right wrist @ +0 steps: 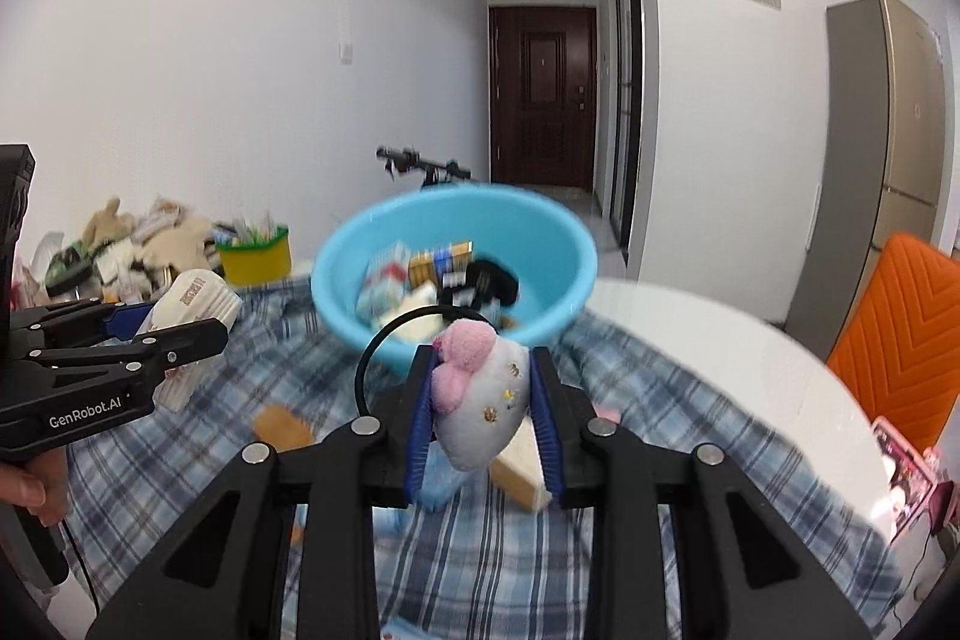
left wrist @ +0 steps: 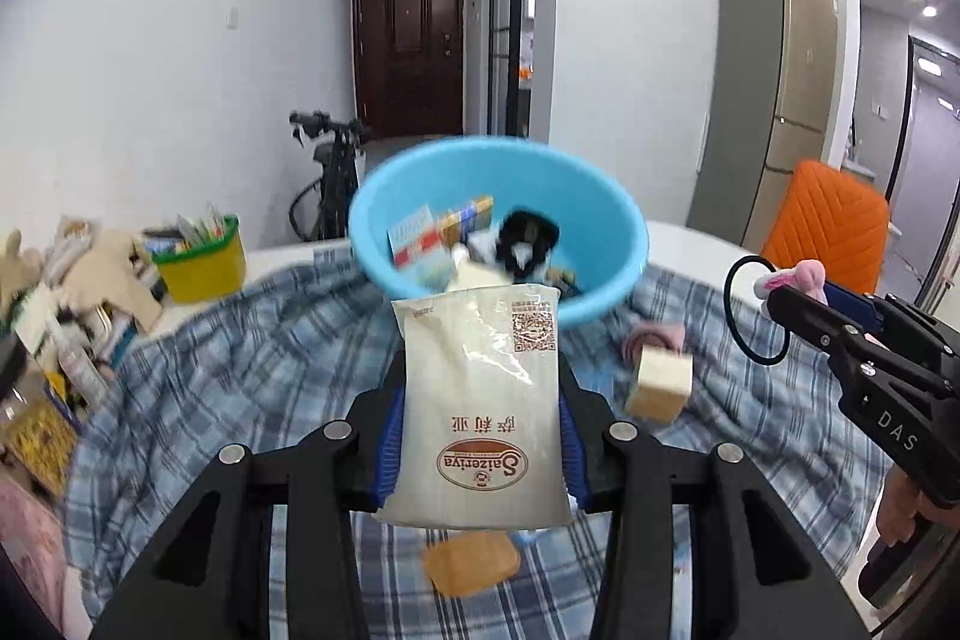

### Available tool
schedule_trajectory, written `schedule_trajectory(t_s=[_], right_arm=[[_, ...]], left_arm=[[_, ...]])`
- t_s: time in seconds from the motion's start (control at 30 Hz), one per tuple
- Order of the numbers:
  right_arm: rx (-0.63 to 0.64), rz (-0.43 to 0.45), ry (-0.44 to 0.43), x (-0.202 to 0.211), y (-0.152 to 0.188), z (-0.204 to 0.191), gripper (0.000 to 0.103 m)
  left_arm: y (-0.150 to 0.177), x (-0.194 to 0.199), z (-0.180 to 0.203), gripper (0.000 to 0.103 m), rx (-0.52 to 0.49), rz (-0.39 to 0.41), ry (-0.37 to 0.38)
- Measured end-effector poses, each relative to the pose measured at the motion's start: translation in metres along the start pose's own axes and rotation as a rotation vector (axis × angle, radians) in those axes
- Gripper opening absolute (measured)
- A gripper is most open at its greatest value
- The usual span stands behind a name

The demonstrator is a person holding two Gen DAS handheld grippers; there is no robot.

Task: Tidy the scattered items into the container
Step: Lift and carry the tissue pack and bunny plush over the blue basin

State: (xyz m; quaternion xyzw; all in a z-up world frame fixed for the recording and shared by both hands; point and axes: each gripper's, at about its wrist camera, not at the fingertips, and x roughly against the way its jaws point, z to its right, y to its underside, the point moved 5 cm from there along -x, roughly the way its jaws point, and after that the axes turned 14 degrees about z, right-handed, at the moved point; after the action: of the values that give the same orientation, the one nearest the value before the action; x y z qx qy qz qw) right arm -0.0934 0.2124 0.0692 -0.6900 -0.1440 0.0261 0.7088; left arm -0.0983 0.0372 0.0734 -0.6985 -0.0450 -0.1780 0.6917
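My left gripper is shut on a cream food packet, which stands upright between the blue pads just short of the blue basin. The basin holds several boxes and a black item. My right gripper is shut on a grey-and-pink plush hair tie with a black elastic loop. From the right wrist, the left gripper and its packet show at the left. On the plaid cloth lie a tan block, an orange biscuit-like piece and a pink item.
A yellow-green tub of packets and a heap of plush toys and bags sit at the left. The white round table extends right of the cloth. An orange chair stands beyond it, and a bicycle behind the basin.
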Motion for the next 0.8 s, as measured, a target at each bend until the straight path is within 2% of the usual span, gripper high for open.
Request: schedule_trajectory(t_s=[0.13,0.27,0.63,0.8], right_arm=[[0.015,0.056,0.0,0.004,-0.029,-0.002,0.029],[0.027,0.098,-0.005,0.008,-0.049,-0.007,0.029],[0.037,0.087,-0.014,0.001,-0.05,-0.014,0.029],[0.048,0.088,-0.01,-0.012,-0.059,-0.013,0.029]], left_arm=[[-0.029,0.006,-0.003,0.045,-0.007,0.05,-0.009],[-0.044,0.01,-0.004,0.045,-0.009,0.076,-0.013],[-0.05,0.011,-0.005,0.045,-0.009,0.076,-0.007],[-0.06,-0.004,-0.005,0.045,-0.003,0.07,0.025]])
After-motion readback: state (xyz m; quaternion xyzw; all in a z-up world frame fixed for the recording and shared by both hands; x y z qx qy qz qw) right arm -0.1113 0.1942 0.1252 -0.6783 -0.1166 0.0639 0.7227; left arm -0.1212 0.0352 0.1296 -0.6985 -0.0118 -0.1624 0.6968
